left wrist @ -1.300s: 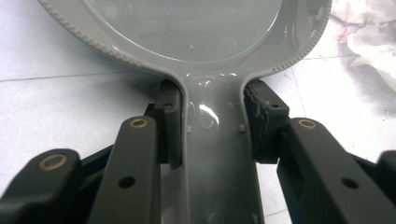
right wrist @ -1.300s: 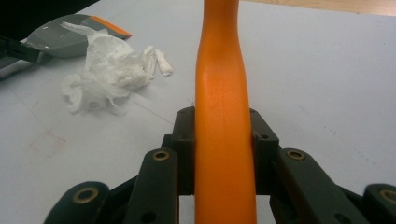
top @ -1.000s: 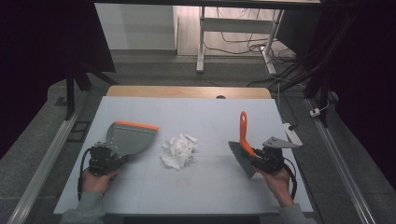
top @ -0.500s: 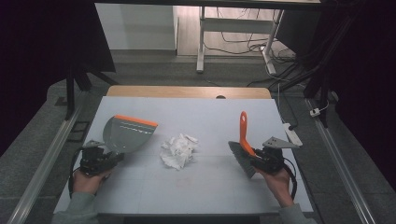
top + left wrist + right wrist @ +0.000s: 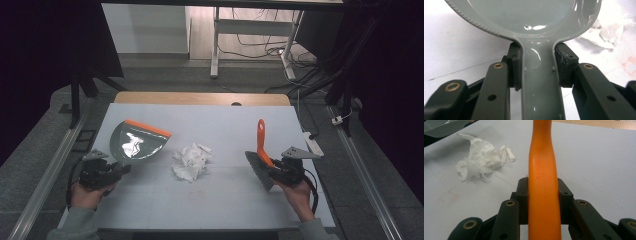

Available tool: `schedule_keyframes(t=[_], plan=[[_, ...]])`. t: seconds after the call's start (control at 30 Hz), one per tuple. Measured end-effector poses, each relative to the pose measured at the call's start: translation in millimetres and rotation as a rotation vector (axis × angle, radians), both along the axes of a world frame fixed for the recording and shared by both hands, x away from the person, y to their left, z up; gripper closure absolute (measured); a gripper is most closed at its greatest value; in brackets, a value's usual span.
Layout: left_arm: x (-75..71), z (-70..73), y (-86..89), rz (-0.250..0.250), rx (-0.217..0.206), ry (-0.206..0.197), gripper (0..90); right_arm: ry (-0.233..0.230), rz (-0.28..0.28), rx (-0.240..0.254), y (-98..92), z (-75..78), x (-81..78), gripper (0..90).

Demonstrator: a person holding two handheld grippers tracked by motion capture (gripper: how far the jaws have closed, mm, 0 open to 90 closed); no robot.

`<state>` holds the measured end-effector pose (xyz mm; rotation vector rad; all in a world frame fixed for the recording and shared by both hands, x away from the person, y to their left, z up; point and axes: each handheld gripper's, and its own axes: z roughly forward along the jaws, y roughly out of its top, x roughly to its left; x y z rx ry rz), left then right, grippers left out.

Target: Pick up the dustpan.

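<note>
- The table, grey-topped, carries everything.
- My left gripper pinches the dustpan by its grey handle, which runs straight between the jaws; the pan's orange-edged mouth points away from me.
- My right gripper clamps the brush by its orange handle, bristles near my hand.
- A crumpled tissue lies between pan and brush, apart from both.
- No writing is readable.
</note>
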<state>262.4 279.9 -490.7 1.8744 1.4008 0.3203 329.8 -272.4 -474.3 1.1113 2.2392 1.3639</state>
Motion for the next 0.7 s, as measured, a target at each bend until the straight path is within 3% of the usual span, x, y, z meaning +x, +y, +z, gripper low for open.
schedule_keyframes(t=[0.2, 0.33, 0.47, 0.7], plan=[[-7.0, 8.1, 0.3, -0.095, 0.003, -0.009, 61.9, -0.003, 0.000, -0.001, 0.6, 0.8, -0.7, 70.3], [-9.1, 9.5, 0.2, -0.111, 0.006, -0.004, 61.8, -0.001, 0.000, -0.001, 1.0, -0.3, -0.2, 70.3], [-11.3, 11.1, 0.8, -0.157, -0.009, -0.004, 61.9, 0.002, -0.003, -0.002, 1.2, 0.0, 0.0, 70.3], [-15.9, 14.2, 1.7, -0.219, 0.006, 0.002, 61.9, -0.004, -0.002, -0.001, 1.3, 0.0, 0.3, 70.3]])
